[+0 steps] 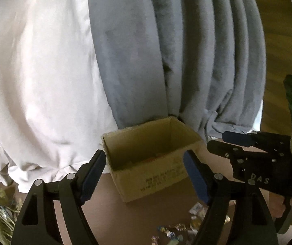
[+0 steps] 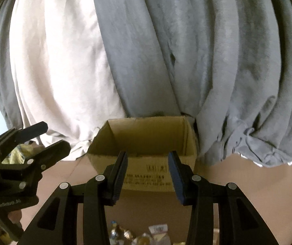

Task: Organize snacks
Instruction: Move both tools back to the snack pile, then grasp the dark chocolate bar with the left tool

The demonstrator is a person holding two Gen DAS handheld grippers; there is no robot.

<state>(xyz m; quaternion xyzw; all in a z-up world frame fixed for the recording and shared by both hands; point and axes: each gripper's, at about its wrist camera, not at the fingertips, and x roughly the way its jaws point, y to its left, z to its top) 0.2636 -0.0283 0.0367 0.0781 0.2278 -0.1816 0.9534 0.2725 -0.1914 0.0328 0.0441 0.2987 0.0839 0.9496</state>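
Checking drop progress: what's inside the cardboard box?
Cardboard box is open-topped. The left wrist view shows something reddish, blurred, on its floor; unidentifiable. Its near wall hides the rest; the right wrist view shows only inner walls.

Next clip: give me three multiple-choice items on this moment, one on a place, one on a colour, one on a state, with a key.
1. Where do the loose snacks lie?
A. on the tabletop in front of the cardboard box
B. on the curtains
C. on top of the box

2. What colour is the curtain right behind the box?
A. red
B. grey
C. green

3. How is the right tool?
A. clamped on a snack
B. open and empty
C. clamped on the box wall

Key: 1 A, wrappers lie nearer than the box; 2 B, grey folds hang there; 3 B, nothing sits between its fingers.
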